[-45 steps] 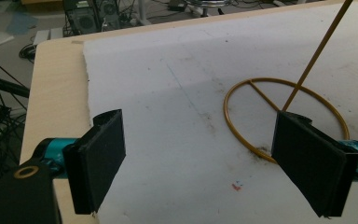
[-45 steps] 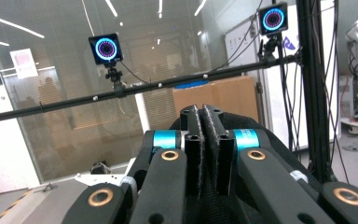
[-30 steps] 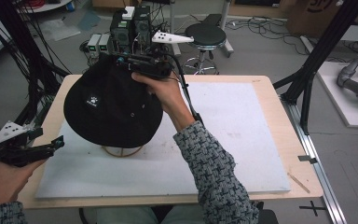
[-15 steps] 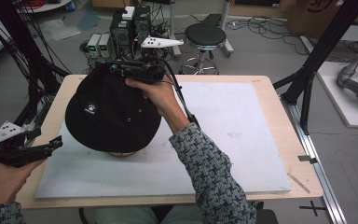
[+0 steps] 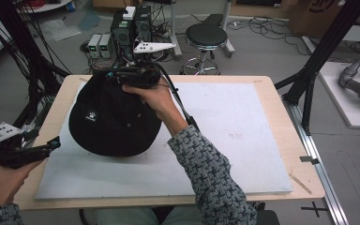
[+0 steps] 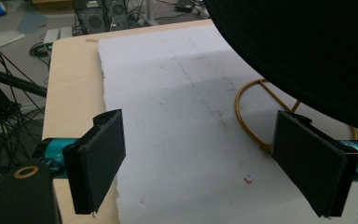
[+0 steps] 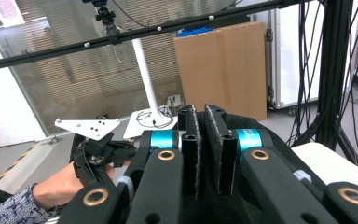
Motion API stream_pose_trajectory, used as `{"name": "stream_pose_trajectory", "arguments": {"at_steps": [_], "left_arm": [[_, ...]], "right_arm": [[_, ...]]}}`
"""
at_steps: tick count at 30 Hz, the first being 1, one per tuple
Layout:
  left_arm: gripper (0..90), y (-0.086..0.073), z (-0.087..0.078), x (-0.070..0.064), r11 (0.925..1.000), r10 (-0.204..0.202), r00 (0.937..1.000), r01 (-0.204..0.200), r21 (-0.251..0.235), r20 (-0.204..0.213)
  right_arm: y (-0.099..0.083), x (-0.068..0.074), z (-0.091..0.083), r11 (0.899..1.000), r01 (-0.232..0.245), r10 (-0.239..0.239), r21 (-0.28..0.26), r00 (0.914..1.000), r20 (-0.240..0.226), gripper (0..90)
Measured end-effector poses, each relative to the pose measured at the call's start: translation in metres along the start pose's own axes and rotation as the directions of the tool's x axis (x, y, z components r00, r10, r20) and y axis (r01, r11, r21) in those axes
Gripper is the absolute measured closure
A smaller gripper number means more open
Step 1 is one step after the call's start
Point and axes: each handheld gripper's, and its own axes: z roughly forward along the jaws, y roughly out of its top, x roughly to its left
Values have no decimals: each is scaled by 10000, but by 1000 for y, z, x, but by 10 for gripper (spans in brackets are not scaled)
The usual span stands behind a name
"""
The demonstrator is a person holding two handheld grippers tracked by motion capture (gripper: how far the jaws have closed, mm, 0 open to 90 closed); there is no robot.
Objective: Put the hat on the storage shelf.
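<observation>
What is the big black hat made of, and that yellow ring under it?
The black hat looks like soft matte cloth: it sags, has small stitched eyelets and a white paw print. The yellow ring looks like thin wire or cane, smooth and slightly shiny; which one I cannot tell. The right gripper is shut on the hat.

What we cannot make out

The black hat (image 5: pixel 112 119) covers most of the yellow wire ring (image 6: pixel 251 112) beneath it, leaving us just an arc ahead of the left claw (image 6: pixel 214 163). In the left gripper view the hat runs off the top and right edges. Between the right claw's (image 7: pixel 207 149) closed jaws, the pinched fabric is hidden from us.
</observation>
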Motion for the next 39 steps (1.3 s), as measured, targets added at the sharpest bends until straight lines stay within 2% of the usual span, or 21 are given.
{"name": "stream_pose_trajectory", "arguments": {"at_steps": [5, 10, 16, 23, 30, 31, 37, 38, 39], "left_arm": [[178, 0, 1, -1, 10000, 12, 10000, -12, 33, 34], [178, 0, 2, -1, 10000, 19, 10000, -19, 39, 52], [178, 0, 1, -1, 10000, 12, 10000, -12, 40, 58], [178, 0, 0, -1, 10000, -11, 10000, 11, 18, 38], [178, 0, 1, -2, 10000, 26, 10000, -26, 37, 65], [178, 0, 1, -2, 10000, 44, 10000, -44, 43, 76], [178, 0, 2, -3, 10000, 39, 9999, -39, 49, 93], [178, 0, 2, -2, 10000, 37, 9999, -37, 46, 102], [178, 1, 1, -2, 10000, 25, 10000, -25, 14, 90]], "right_arm": [[-2, -2, 1, 9998, -172, 172, 113, 9998, 75, 852], [-3, -3, 2, 9990, -341, 341, 292, 9994, 22, 810], [-6, -5, 4, 9981, -420, 423, 443, 9991, -59, 806], [-7, -5, 4, 9970, -545, 550, 541, 9985, -68, 744], [-5, -3, 1, 9972, -440, 439, 598, 9990, 28, 684], [-3, -3, -2, 9976, -430, 424, 552, 9990, 112, 649], [2, -5, -16, 9988, -451, 444, 209, 9985, 324, 626], [3, -6, -20, 9990, -428, 422, 130, 9982, 425, 606], [1, -7, -27, 9996, -257, 262, -74, 9969, 747, 590]]}}
